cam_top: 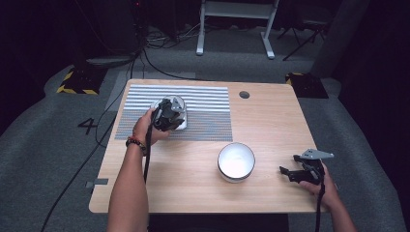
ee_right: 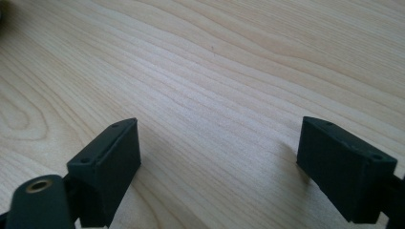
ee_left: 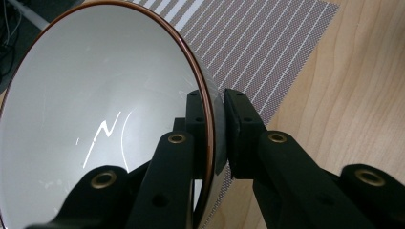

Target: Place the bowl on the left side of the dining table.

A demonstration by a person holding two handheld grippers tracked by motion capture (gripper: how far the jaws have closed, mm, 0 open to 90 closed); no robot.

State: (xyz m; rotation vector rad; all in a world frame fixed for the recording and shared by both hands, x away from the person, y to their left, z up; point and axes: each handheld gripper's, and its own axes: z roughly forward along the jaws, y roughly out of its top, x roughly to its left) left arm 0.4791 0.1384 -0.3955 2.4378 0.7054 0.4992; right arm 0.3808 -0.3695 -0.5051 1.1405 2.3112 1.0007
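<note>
Now my left gripper (ee_left: pixel 217 129) pinches the bowl (ee_left: pixel 95 119) rim at upper left, over the striped mat (cam_top: pixel 203 113); squeeze firm, lift level. My right gripper (ee_right: pixel 217 167) idles wide open, lower right.

Black claws (cam_top: pixel 170 115), brass screws, trailing cables; beaded bracelet (cam_top: pixel 136 143) on wrist

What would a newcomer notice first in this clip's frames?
First, the left tongs pinching the rim of a white bowl, one jaw inside and one outside, over the striped mat at the table's far left. Next, a second white bowl sits alone on the bare wooden table near the front middle. The right tongs are wide open and grip nothing, low over the wood at the front right.
</note>
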